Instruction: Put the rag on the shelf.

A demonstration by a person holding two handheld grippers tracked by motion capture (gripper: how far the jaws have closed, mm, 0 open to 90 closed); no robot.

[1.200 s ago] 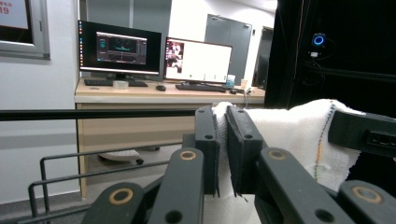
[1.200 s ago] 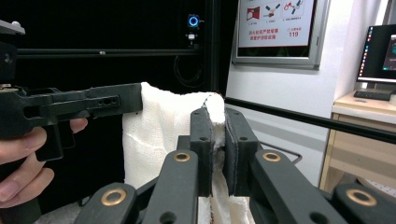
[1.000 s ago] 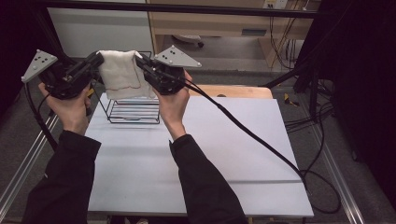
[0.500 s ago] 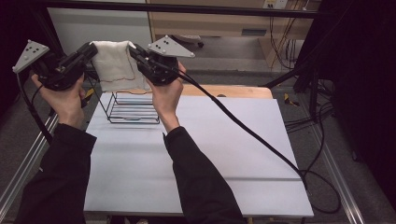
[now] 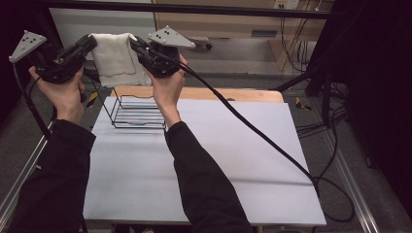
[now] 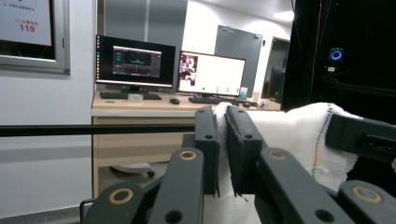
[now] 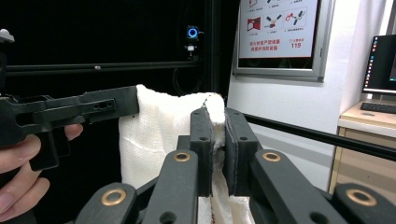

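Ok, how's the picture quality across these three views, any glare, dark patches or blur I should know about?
High view: evenly lit white table, black edges at both sides, towel slightly soft. Left gripper view: the towel is bright, nearly washed out, with a ceiling light glaring at top right; near tongs blurred. Right gripper view: dark background behind the towel, bright wall at right.

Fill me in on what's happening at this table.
A person holds a white towel up in the air between two handheld grippers. The left gripper is shut on one top corner and the right gripper is shut on the other, so the cloth hangs spread between them. It hangs above a black wire rack that stands at the far left of the white table.
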